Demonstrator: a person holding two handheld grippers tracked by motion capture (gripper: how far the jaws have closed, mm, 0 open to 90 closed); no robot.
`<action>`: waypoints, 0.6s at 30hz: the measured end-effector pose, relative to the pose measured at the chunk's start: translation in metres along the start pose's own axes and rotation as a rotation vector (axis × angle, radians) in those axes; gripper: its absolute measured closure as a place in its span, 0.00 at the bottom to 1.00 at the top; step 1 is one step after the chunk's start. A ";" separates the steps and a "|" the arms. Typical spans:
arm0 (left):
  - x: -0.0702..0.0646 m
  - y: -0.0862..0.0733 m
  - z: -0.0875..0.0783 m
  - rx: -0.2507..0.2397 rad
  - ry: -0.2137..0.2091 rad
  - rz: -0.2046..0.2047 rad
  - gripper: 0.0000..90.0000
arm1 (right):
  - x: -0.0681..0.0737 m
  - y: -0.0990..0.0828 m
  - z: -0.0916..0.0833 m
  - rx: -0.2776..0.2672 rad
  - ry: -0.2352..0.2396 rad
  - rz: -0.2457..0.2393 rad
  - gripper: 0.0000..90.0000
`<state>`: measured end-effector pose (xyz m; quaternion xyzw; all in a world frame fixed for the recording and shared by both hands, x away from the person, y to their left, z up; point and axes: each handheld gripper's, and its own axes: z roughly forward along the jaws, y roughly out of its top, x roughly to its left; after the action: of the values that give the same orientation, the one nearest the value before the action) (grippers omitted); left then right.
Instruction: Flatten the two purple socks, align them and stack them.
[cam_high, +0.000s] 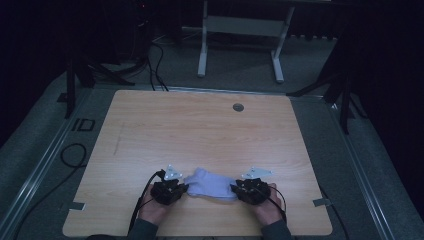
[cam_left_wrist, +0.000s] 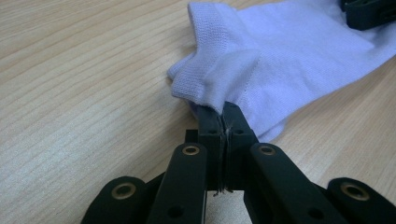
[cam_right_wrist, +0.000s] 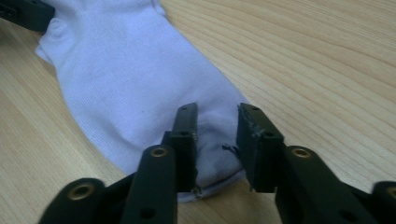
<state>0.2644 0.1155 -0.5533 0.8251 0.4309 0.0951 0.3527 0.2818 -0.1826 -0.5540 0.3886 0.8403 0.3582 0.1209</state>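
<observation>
A white sock (cam_high: 210, 182) lies flat near the front edge of the wooden table (cam_high: 200, 130), between the two hand-held grippers. My left gripper (cam_high: 182, 189) is at the sock's left end. In the left gripper view the sock (cam_left_wrist: 280, 51) has its ribbed cuff bunched up, and my left gripper (cam_left_wrist: 223, 112) is shut on the cuff's edge. My right gripper (cam_high: 234, 190) is at the sock's right end. In the right gripper view it (cam_right_wrist: 217, 116) stands open, jaws apart on either side of the toe of the sock (cam_right_wrist: 130, 70), which rests on the wood.
A round grey grommet (cam_high: 238, 107) sits in the table's far middle. Cables (cam_high: 142, 197) trail from the grippers over the front edge. Beyond the table, a white desk frame (cam_high: 240, 45) and black stands are on the carpeted floor.
</observation>
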 end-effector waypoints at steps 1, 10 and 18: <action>0.000 0.000 0.000 0.003 0.003 0.002 0.97 | 0.000 0.000 0.000 0.001 -0.001 -0.003 0.73; 0.003 0.000 -0.003 -0.007 0.035 -0.005 0.90 | -0.002 -0.004 -0.004 0.019 -0.031 -0.024 0.58; 0.010 0.002 -0.011 -0.064 0.040 -0.019 0.78 | -0.007 -0.002 -0.014 -0.055 -0.027 -0.002 0.54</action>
<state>0.2668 0.1284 -0.5451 0.8073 0.4427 0.1219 0.3708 0.2790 -0.1961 -0.5457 0.3892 0.8287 0.3757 0.1434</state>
